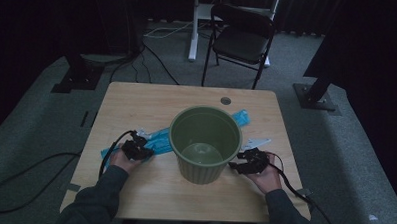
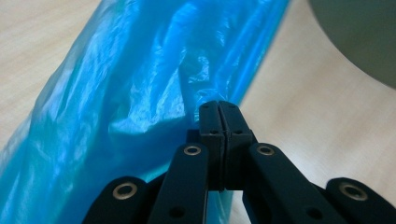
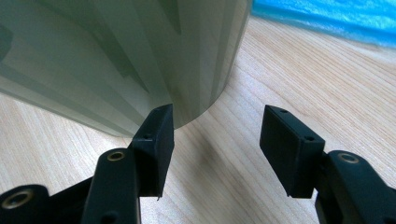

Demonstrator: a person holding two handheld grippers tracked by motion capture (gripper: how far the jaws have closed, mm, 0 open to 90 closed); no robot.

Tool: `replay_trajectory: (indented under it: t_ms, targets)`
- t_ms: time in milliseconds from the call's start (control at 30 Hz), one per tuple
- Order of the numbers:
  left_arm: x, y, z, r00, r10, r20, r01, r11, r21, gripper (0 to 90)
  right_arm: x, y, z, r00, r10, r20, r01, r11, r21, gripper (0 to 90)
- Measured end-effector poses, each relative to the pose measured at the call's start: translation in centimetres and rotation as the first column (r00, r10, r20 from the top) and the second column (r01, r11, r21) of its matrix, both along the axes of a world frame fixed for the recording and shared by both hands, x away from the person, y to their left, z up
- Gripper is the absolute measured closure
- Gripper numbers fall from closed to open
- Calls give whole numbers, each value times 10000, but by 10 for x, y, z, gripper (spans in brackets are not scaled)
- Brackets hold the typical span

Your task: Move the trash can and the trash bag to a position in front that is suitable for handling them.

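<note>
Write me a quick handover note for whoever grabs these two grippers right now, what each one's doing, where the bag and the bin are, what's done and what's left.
Left gripper: jaws shut on a fold of the blue bag, near its left end.
Right gripper: jaws open, holding nothing, low beside the bin on its right.
Bin: upright mid-table, nothing in it. The bag lies flat on the table behind it, stretching out to both sides.
Done: the bag is gripped at one end.
Left, most likely: lift the bag, open it and line the bin; the right gripper probably takes the other end or steadies the bin.
</note>
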State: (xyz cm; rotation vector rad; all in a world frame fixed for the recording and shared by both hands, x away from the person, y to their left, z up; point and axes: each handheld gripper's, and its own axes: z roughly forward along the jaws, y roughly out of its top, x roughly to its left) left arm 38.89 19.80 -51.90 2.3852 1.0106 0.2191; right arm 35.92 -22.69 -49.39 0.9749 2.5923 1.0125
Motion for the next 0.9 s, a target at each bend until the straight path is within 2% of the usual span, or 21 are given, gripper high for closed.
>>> replay_trajectory:
  t_ms: [133, 167, 267, 333, 433, 533, 633, 700, 900]
  targets:
    - [-14, -5, 4, 9991, -412, 34, 411, 9990, 168, 864, 1, 0, -1, 10000, -5, -28, 5, 10000, 0, 440]
    - [-17, -6, 6, 9985, -530, 123, 529, 9986, 52, 832, 1, 0, -1, 10000, -2, -32, 2, 10000, -1, 440]
    - [-19, -8, 14, 9974, -434, 582, 443, 9989, -142, 682, 2, 1, -1, 10000, 13, -15, -13, 10000, 8, 440]
    - [-16, -7, 21, 9956, -212, 910, 252, 9988, -430, 641, 2, 1, -1, 10000, 11, -21, -11, 10000, -3, 440]
    - [-3, -6, 29, 9916, 249, 1272, -193, 9988, -455, 608, 2, 2, -1, 10000, 26, -53, -26, 10000, -48, 439]
    - [13, -5, 32, 9905, 599, 1240, -537, 9972, -529, 598, 3, 3, -2, 10000, 29, -83, -30, 10000, -69, 437]
    - [29, -9, 35, 9883, 667, 1371, -612, 9972, -438, 564, 3, 3, -3, 9999, 43, -127, -45, 9999, -145, 435]
    - [38, -12, 36, 9896, 616, 1300, -544, 9968, -582, 556, 3, 3, -4, 9998, 46, -169, -48, 9999, -145, 435]
    - [60, -23, 25, 9934, 756, 866, -730, 9968, -333, 539, 2, 2, -3, 9998, 66, -171, -69, 9999, -157, 435]
